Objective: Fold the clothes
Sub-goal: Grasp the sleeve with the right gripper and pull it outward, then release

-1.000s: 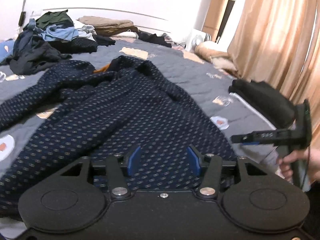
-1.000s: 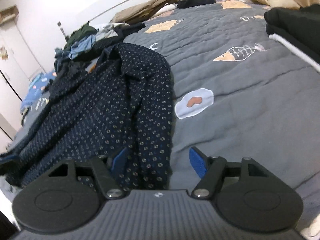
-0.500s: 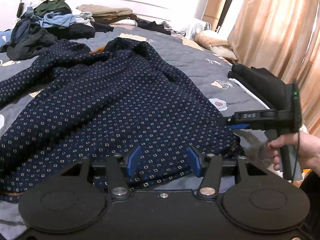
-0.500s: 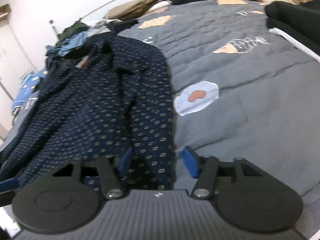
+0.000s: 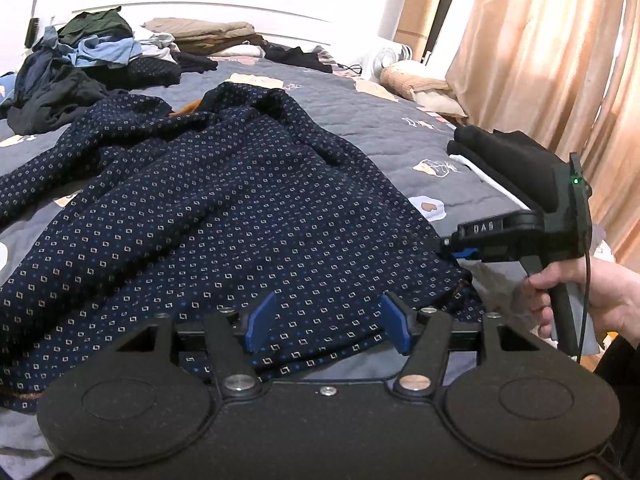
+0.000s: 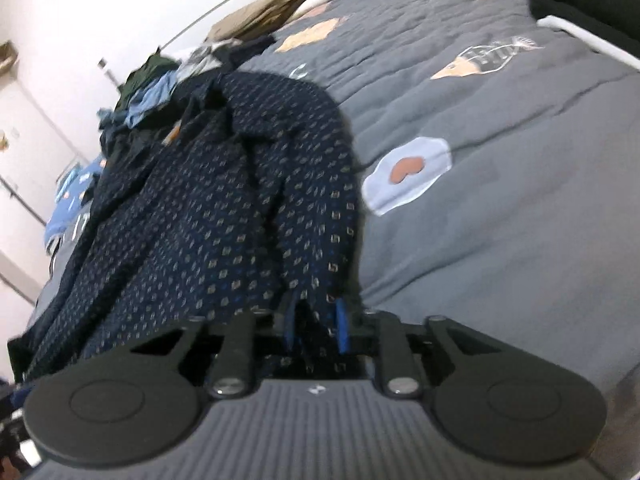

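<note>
A navy shirt (image 5: 240,220) with a small square print lies crumpled on the grey quilted bed (image 5: 380,128). My left gripper (image 5: 327,320) hovers open at its near hem, blue pads apart with cloth beneath them. In the left wrist view my right gripper (image 5: 454,245), held by a hand (image 5: 600,296), bites the shirt's right edge. In the right wrist view the shirt (image 6: 240,200) runs away to the left, and the right gripper (image 6: 314,320) has its jaws closing, with a fold of the shirt's edge pinched between the blue pads.
A heap of unfolded clothes (image 5: 80,60) and a beige folded stack (image 5: 208,32) sit at the bed's far end. Black folded garments (image 5: 512,160) lie at the right edge, near peach curtains (image 5: 560,60). A small fan (image 5: 388,60) stands beyond the bed.
The right gripper's jaws went from wide apart over the shirt's edge to closed on it, and it rolled slightly. The left gripper stayed at the hem, its pads a little wider.
</note>
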`<state>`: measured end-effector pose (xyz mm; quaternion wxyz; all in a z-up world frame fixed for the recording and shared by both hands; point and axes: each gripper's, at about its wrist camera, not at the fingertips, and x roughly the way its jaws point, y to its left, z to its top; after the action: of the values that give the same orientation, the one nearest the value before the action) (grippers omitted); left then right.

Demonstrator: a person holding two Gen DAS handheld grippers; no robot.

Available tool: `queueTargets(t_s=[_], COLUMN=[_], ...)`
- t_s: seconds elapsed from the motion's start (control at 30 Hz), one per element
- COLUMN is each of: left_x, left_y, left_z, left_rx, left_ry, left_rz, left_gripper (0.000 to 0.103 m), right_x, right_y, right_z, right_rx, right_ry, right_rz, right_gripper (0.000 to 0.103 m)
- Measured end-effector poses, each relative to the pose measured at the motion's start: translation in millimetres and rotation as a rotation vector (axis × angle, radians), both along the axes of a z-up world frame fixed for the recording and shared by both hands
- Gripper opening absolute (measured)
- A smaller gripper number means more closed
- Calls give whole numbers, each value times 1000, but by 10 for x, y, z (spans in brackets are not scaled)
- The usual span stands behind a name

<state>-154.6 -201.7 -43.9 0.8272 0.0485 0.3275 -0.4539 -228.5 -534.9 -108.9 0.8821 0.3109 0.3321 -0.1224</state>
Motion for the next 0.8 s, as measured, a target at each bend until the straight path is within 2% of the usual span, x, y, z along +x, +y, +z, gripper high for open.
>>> queueTargets(t_s=[0.03, 0.23, 0.37, 0.57, 0.8], left_x=[8, 44, 43, 25, 95], left_y=[2, 5, -22, -52, -57], left_z=[2, 11, 6, -4, 5], left_rx=[-1, -6, -2, 4, -4], left_ry=[2, 7, 14, 11, 29], left_rz=[3, 10, 1, -19, -7], left_gripper=[57, 57, 58, 58, 58], right_x=[3, -99, -219, -258, -252], right_y=[1, -81, -197, -449, -1033], right_z=[-1, 145, 278, 516, 1003], right_rx=[5, 19, -23, -144, -325], right_ry=[3, -30, -58, -64, -45], right_rz=[2, -28, -76, -178, -300], right_gripper=[5, 4, 4, 3, 3])
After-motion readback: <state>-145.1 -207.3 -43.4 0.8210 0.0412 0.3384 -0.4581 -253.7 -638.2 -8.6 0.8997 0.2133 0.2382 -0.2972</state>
